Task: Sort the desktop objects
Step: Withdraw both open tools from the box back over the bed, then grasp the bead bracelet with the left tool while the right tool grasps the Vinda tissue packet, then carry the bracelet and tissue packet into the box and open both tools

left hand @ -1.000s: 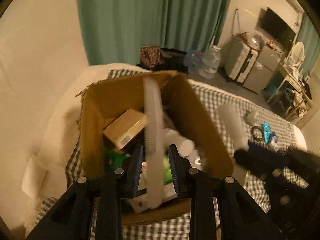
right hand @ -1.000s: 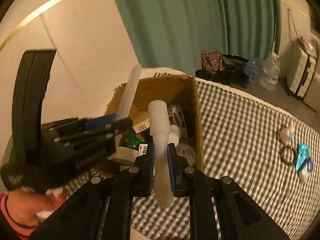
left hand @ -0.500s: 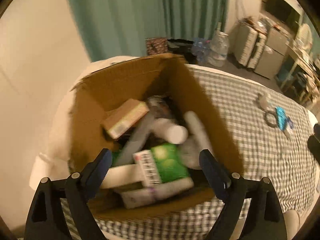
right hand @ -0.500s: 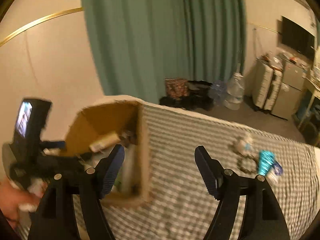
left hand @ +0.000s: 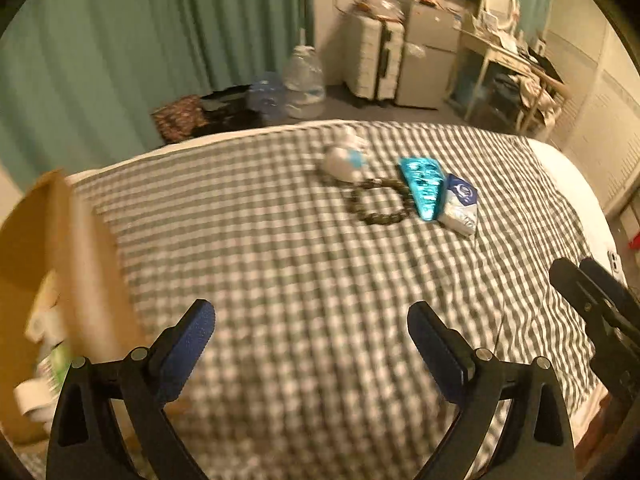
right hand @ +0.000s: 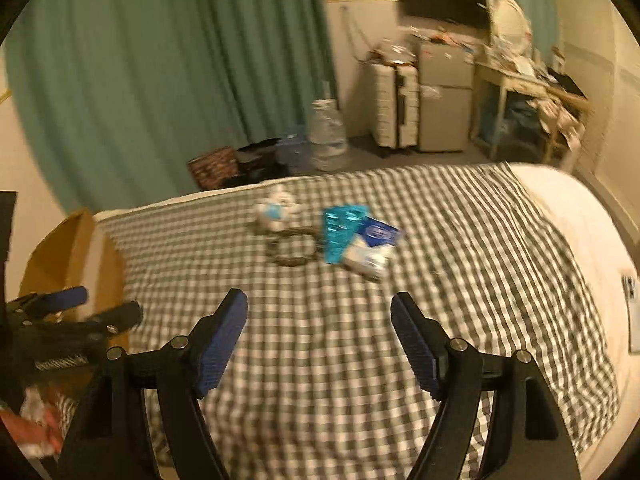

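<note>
My left gripper (left hand: 311, 334) is open and empty above the checked cloth, well short of a small cluster of objects. The cluster holds a white and blue plush toy (left hand: 345, 159), a dark bead bracelet (left hand: 378, 204), a shiny teal packet (left hand: 424, 187) and a blue and white packet (left hand: 460, 203). My right gripper (right hand: 319, 330) is also open and empty, facing the same toy (right hand: 276, 211), bracelet (right hand: 295, 250), teal packet (right hand: 342, 231) and blue and white packet (right hand: 374, 246). The cardboard box (left hand: 52, 264) with several sorted items stands at the left edge.
The cloth covers a bed (right hand: 560, 216) with a white edge at the right. Beyond it are green curtains (right hand: 160, 60), water bottles (right hand: 326, 136) on the floor, a suitcase (right hand: 394, 108) and a cluttered desk (right hand: 532, 92). The left gripper (right hand: 72, 316) shows by the box (right hand: 72, 256).
Both grippers let go of their white tubes into the box, opened, and swung right, away from the box toward the cluster on the cloth.
</note>
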The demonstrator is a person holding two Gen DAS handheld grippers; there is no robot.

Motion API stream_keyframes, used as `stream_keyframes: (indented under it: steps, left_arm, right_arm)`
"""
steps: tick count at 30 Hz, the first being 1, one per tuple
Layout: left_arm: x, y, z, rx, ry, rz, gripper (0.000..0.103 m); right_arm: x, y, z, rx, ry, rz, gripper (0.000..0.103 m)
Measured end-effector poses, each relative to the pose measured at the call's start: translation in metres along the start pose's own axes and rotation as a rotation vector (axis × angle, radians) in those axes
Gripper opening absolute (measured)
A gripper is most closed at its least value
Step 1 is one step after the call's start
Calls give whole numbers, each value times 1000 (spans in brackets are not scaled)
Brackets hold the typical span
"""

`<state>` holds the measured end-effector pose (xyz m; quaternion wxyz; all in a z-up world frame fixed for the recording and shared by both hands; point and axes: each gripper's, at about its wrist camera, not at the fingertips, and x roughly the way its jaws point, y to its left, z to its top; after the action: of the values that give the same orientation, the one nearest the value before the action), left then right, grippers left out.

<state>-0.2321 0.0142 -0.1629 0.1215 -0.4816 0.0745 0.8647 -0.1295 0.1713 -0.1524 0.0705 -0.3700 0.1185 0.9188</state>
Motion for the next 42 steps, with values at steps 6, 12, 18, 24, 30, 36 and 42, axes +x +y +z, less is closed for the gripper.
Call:
stream_keyframes:
  steps: [6,12,18,24,30,36,42]
  left_arm:
    - [76,-22,41,-69,38,-70,100]
    - [140,-17,69,-159,73,-25,100]
    - [184,-11,72,-214,96,-5,100]
    - [182,-25,75,-130,78,5,58]
    - [159,-20,67,-112,125,-92,11]
    - [108,-18,41,-112,94,-146,11]
    - [29,-12,40,-100,-5,-164,11]
  right_arm:
    - [61,-28,15,90,31,29,74]
    - [128,-41,20,149,80,-18,74]
    - [175,-45,13,171,132,-67,74]
    - [182,-41,15,79,101,-93,58]
    - [163,-64,11,138,111,-17,56]
    - [115,-72,2,141,110,39,56]
    - [59,-56,13,93,72,73,56]
